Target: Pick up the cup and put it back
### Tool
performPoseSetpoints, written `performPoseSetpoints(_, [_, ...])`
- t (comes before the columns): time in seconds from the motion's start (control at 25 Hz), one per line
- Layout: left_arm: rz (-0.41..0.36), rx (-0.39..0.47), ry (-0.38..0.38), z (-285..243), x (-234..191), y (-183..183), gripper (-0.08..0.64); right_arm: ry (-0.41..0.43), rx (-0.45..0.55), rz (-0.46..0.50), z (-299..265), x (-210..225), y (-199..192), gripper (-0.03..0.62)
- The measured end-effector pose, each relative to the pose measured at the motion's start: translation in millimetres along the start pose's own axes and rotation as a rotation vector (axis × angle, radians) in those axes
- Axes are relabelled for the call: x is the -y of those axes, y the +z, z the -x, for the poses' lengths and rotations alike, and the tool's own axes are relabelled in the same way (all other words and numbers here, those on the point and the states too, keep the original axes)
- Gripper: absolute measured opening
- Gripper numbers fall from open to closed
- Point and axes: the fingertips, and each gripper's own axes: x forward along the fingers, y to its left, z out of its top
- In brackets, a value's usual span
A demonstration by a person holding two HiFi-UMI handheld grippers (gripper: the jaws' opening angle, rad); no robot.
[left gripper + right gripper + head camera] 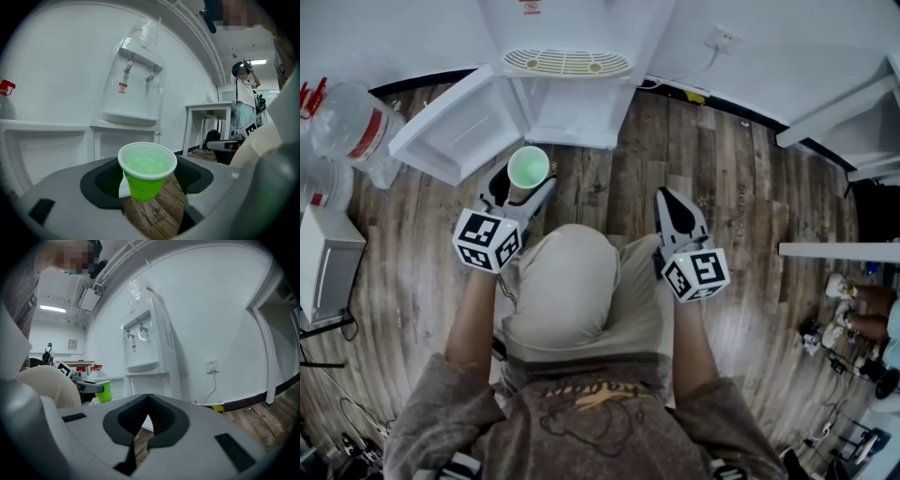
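- Wooden floor (722,169) runs to a white water dispenser (567,56) whose lower door (455,131) hangs open.
- Left tongs (147,180) pinch the green cup (146,171) upright, in the air; right tongs (148,404) are pressed together, empty.
- Carry step, likely; next, set it down level before releasing.

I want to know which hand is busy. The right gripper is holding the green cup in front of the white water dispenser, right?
No, the left gripper is holding the green cup in front of the white water dispenser. The left gripper view shows the cup between its jaws. The right gripper is shut on nothing.
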Motion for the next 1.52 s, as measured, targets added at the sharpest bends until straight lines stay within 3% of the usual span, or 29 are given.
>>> performPoseSetpoints(0.48, [-0.013, -0.029, -0.006, 5.1, 2.4, -12.0, 0.338, 0.008, -0.002, 0.003, -3.1, -2.6, -1.9, 0.002])
performPoseSetpoints(0.96, [-0.013, -0.001, -0.001, -5.8, -0.1, -4.9, 0.338, -0.001, 0.004, -0.007, -2.6, 3.5, -2.1, 0.002])
performPoseSetpoints(1.24, [-0.071, 0.040, 0.013, -36.7, -18.7, 11.6, 0.338, -0.008, 0.001, -0.008, -0.9, 6.0, -3.6, 0.002])
performPoseSetpoints(1.52, [-0.073, 0.054, 0.023, -82.4, -42.5, 6.3, 0.337, -0.011, 0.001, -0.010, -1.1, 4.5, -2.4, 0.002])
